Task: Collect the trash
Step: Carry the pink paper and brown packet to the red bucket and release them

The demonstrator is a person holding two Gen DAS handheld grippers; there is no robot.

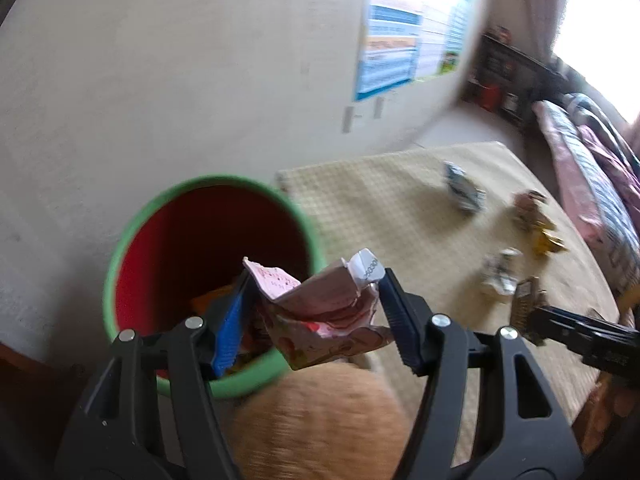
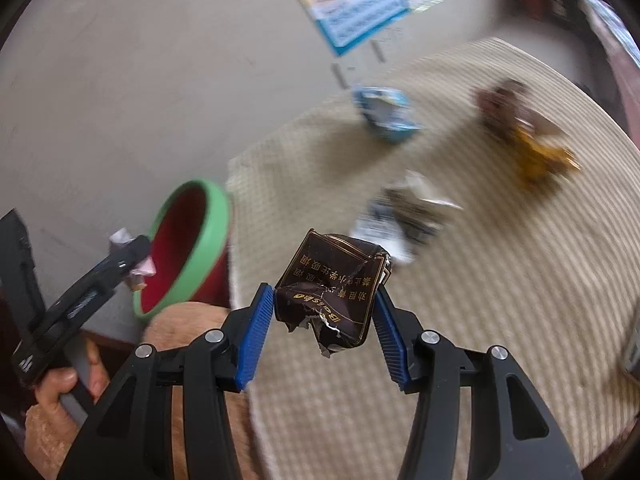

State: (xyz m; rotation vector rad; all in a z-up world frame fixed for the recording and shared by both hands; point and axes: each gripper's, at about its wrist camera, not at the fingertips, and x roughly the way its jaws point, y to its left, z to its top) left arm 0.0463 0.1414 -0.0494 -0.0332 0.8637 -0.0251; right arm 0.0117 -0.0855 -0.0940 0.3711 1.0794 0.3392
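While both grippers [image 1: 316, 312] [image 2: 324, 312] clamp cartons [image 1: 320, 316] [image 2: 336, 300] beside the bin [image 1: 120, 264], four wrappers [image 1: 464, 188] wait beyond it.

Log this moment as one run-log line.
left gripper: holds pink carton over bin | right gripper: holds brown box

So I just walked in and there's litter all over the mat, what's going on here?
A person is picking up trash with a claw in each hand. The left claw grips a crumpled pink wrapper at the rim of the green bin, which already holds some trash. The right claw grips a crushed dark brown box. Several more wrappers lie on the beige mat.
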